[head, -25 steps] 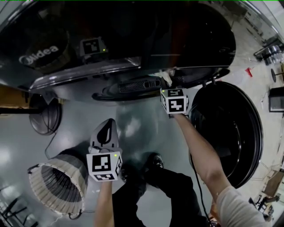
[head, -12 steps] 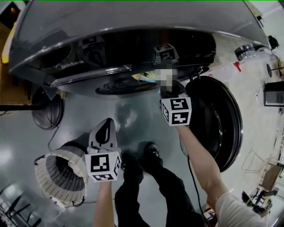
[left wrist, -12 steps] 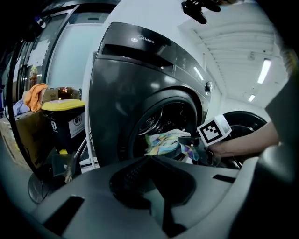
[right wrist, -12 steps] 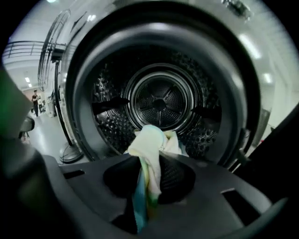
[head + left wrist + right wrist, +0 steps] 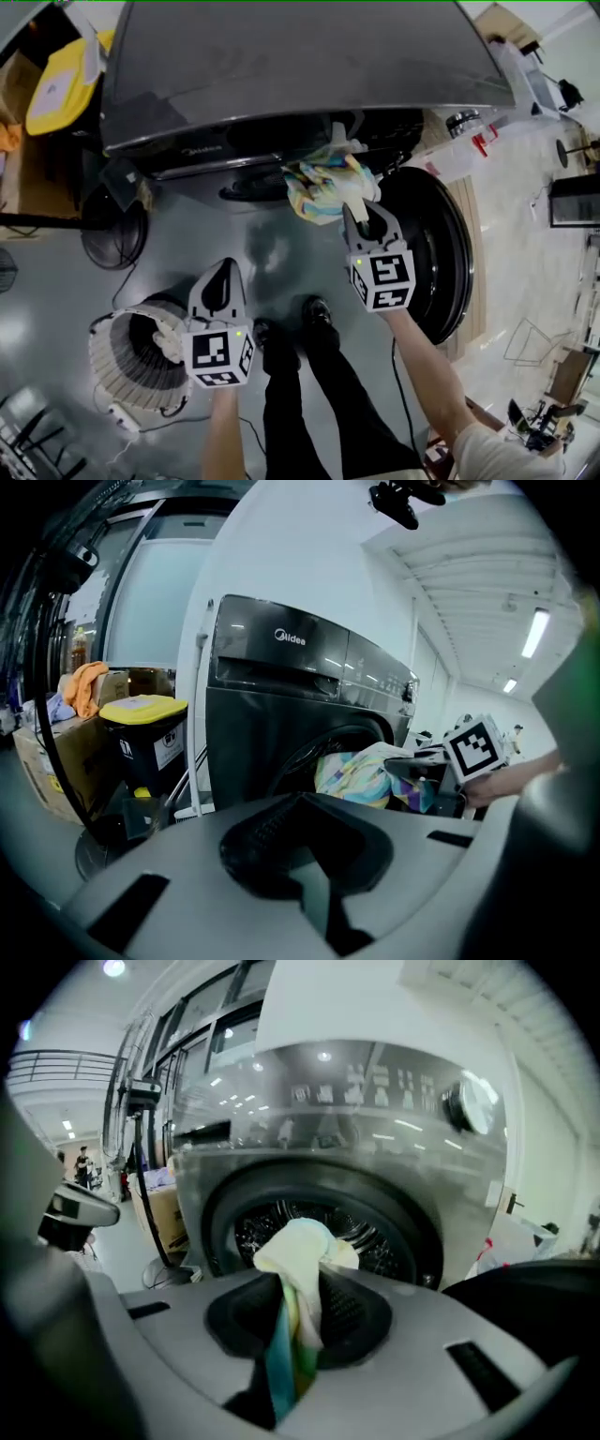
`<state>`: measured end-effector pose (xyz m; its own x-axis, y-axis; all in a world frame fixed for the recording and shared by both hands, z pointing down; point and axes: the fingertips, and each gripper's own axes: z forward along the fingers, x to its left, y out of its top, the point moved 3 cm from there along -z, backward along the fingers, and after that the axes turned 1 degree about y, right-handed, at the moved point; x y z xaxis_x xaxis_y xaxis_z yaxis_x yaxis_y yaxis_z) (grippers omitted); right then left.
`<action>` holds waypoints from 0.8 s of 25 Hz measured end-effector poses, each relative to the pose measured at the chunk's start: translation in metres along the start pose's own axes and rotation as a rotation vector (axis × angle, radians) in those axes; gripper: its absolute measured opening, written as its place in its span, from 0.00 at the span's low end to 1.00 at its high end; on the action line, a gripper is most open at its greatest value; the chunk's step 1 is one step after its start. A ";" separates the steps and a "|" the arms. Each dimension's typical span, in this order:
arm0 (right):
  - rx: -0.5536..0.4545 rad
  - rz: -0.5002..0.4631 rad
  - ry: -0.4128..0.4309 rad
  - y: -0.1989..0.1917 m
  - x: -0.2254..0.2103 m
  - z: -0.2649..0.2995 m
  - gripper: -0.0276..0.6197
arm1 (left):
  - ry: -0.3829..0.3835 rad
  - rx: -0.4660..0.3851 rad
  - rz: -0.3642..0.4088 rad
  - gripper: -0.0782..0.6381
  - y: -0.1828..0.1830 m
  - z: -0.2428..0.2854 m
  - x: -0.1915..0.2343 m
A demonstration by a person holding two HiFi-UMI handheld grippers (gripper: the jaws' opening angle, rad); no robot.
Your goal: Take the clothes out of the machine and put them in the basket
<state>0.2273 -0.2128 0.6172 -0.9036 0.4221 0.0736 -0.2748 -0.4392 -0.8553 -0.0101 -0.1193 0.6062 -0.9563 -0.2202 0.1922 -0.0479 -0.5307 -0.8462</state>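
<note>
So, your right gripper [image 5: 364, 217] grasps a colourful garment [image 5: 319, 183] just outside the machine [image 5: 281, 66], not yet in the basket [image 5: 111, 367]; your left gripper [image 5: 217, 281] is clenched empty.

Grey left gripper [image 5: 223, 274] and right gripper [image 5: 362, 212] bear black-and-white marker cubes [image 5: 219, 355]; the trousers [image 5: 323, 405] are black.

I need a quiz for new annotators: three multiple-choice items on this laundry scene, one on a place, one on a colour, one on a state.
1. Where does the basket stand? A on a shelf; B on the floor by the left gripper; C on a chair.
2. The bin's lid is: A red; B green; C yellow.
3. The right gripper is: A open, empty; B shut on the garment; C out of view.
B, it sits on the floor; C, plainly yellow; B, cloth pinched between its jaws.
</note>
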 end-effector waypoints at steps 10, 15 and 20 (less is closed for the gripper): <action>-0.073 -0.073 0.110 0.088 0.040 -0.099 0.17 | 0.089 -0.057 -0.073 0.13 0.050 -0.076 0.000; -0.080 -0.084 0.157 0.137 0.061 -0.155 0.17 | 0.145 -0.085 -0.105 0.13 0.084 -0.131 -0.007; -0.098 -0.085 0.236 0.179 0.090 -0.198 0.17 | 0.224 -0.120 -0.155 0.13 0.111 -0.183 0.010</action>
<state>0.1625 -0.0962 0.3690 -0.7739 0.6324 0.0352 -0.3027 -0.3205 -0.8976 -0.0774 -0.0304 0.4230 -0.9742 0.0487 0.2205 -0.2191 -0.4406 -0.8706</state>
